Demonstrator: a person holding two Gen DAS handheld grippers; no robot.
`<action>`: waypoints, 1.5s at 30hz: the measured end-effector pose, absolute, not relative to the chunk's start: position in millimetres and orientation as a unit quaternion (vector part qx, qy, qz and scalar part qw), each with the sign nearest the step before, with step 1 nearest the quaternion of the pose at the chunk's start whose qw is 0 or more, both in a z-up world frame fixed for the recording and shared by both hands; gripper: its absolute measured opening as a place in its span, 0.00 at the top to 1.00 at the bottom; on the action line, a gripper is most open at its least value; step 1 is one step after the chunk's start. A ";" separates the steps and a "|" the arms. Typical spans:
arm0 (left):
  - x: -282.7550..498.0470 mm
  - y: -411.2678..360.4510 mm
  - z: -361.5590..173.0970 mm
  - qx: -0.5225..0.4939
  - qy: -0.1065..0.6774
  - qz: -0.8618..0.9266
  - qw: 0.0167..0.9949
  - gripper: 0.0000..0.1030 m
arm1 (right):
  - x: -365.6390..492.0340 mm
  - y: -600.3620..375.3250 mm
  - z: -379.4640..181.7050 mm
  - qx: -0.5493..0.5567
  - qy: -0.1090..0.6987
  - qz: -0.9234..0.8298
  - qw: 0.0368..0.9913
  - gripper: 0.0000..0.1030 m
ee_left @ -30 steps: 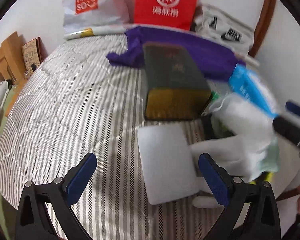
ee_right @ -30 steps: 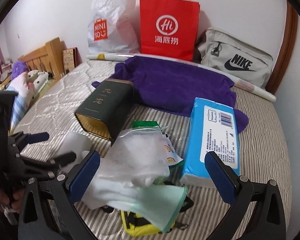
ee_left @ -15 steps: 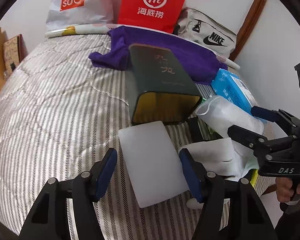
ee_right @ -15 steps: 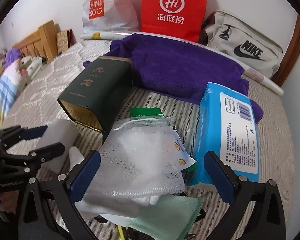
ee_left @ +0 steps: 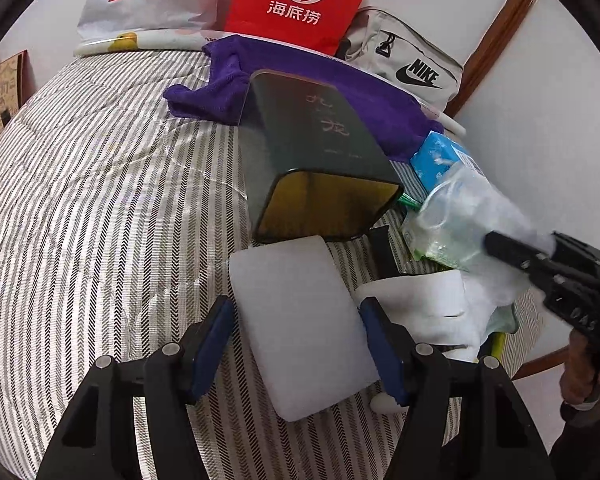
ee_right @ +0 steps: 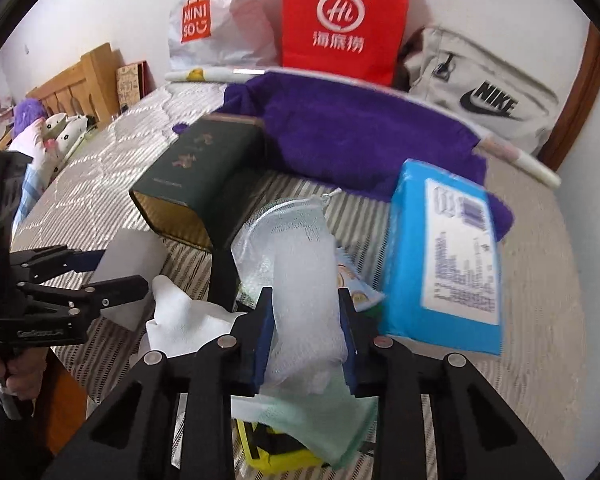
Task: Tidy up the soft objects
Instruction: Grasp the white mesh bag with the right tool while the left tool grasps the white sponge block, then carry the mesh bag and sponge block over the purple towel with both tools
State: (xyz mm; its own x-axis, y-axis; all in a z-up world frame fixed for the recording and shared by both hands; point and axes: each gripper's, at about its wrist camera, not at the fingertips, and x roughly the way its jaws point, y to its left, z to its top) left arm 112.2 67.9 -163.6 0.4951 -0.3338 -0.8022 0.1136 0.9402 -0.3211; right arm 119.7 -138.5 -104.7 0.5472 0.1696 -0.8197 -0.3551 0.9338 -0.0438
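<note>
A white foam sponge block lies on the striped bed, in front of the open mouth of a dark green tin lying on its side. My left gripper has its blue pads on both sides of the sponge, shut on it. My right gripper is shut on a white mesh bag with soft white filling, which also shows in the left wrist view. Beneath it lie a white cloth and a pale green cloth.
A purple towel lies behind the tin. A blue tissue pack lies at right. A red paper bag, a Miniso bag and a Nike bag stand against the wall. A yellow item lies under the cloths.
Both grippers went from wide open to shut: the left closed onto the sponge, the right moved forward and closed onto the mesh bag.
</note>
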 end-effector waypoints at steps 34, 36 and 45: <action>107.9 44.3 -161.8 -0.062 0.511 -0.069 0.855 0.34 | 75.3 -196.1 -110.3 -0.052 0.438 0.190 0.877 0.79; 107.4 41.9 -161.9 -0.054 0.510 -0.067 0.856 0.34 | 73.2 -195.3 -111.7 -0.051 0.438 0.196 0.876 0.87; 104.3 40.2 -160.5 -0.051 0.505 -0.051 0.860 0.35 | 58.8 -213.7 -92.3 0.017 0.397 0.230 0.888 0.92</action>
State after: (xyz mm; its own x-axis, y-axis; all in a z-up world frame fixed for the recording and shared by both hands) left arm 104.3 40.2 -160.5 0.4844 -0.1389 -0.8637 0.0363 0.9897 -0.1388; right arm 58.8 -213.8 -92.3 0.5784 0.4223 -0.6980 -0.3949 0.8936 0.2134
